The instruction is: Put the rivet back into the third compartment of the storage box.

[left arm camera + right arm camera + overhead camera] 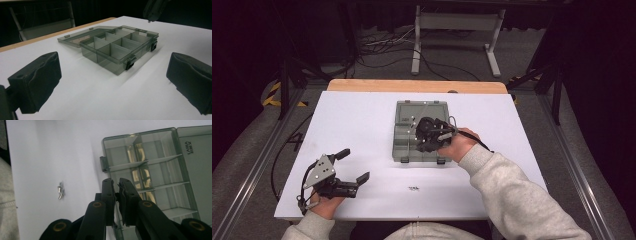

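**Closed tongs above an open grey box**

White sheet covers the table (362, 125), with a strip of wood showing along its far edge and dark floor, cables and a pale metal stand beyond.

Writing: the lid carries a small moulded mark near its corner, seen in the right gripper view, too small and turned sideways to read. Nothing else legible.

The box (404, 145) sits mid-table, a little right of centre. It is smoky, see-through grey plastic, shallow and rectangular, split by thin walls into two rows of compartments (the left gripper view gives the clearest look). Its lid (75, 38) lies flat open on the far side. Two dark latches (130, 62) hang on the near wall. The compartments seen look empty; yellowish glints on the dividers appear to be reflections.

The right gripper (117, 185) hangs over the box's near rows, jaws pressed together. Whether anything small sits between the pads cannot be told.

The left gripper (353, 165) rests low at the near left of the table, well apart from the box, jaws spread wide with nothing between them.

A few small silvery screws (60, 190) lie on the sheet near the front edge, between the two hands.
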